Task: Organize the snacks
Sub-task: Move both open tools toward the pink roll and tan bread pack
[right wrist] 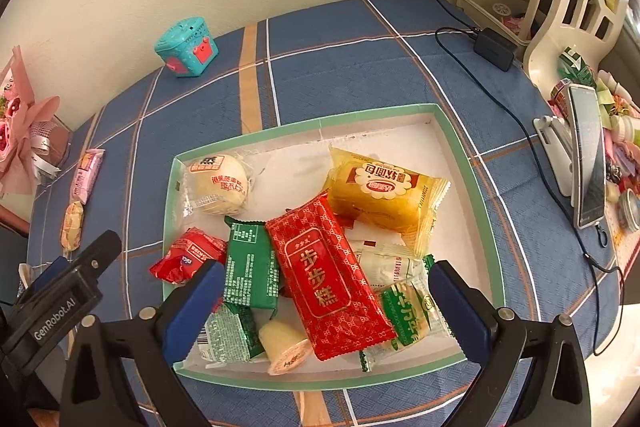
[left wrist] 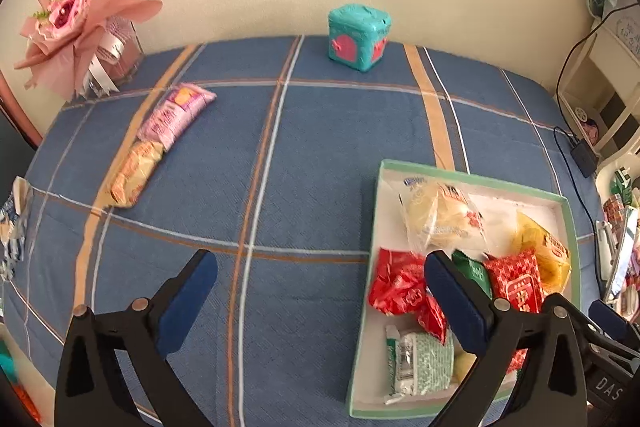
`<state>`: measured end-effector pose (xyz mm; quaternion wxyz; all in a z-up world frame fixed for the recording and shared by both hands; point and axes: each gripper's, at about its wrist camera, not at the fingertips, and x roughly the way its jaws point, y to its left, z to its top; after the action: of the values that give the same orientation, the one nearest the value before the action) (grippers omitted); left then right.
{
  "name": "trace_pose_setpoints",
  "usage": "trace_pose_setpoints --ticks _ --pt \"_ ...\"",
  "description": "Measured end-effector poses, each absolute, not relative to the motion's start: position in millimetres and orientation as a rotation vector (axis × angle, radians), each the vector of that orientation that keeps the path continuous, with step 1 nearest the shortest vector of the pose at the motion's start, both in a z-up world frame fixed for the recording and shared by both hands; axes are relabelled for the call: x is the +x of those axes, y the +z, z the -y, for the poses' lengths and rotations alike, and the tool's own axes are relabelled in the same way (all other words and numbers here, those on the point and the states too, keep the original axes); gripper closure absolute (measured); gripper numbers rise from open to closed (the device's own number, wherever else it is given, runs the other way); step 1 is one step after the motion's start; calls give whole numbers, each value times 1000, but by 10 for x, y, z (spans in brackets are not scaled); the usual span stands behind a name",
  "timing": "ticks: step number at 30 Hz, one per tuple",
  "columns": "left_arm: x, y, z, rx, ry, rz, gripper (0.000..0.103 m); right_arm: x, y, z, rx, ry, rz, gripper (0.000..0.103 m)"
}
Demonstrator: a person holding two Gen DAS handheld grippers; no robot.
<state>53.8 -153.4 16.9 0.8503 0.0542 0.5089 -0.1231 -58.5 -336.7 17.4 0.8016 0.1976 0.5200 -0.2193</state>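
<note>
A green-rimmed white box (right wrist: 460, 151) holds several snack packs: a long red pack (right wrist: 328, 279), a yellow bread pack (right wrist: 384, 195), a green pack (right wrist: 250, 267) and a round bun (right wrist: 218, 187). The box also shows in the left wrist view (left wrist: 472, 179). A pink snack pack (left wrist: 176, 115) and a beige cracker pack (left wrist: 134, 173) lie on the blue plaid cloth (left wrist: 312, 155) at the far left. My left gripper (left wrist: 320, 291) is open and empty, above the cloth beside the box. My right gripper (right wrist: 326, 301) is open and empty, above the box's near end.
A teal toy box (left wrist: 358, 37) stands at the back by the wall. A pink bouquet (left wrist: 76, 15) stands at the back left. A black adapter with cable (right wrist: 494, 49), a phone on a stand (right wrist: 586, 155) and a cluttered white shelf (right wrist: 560, 11) are at the right.
</note>
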Motion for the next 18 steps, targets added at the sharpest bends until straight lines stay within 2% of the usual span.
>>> trace_pose_setpoints --ticks 18 --pt "558 166 1421 136 -238 -1005 0 -462 115 3196 430 -466 -1100 0"
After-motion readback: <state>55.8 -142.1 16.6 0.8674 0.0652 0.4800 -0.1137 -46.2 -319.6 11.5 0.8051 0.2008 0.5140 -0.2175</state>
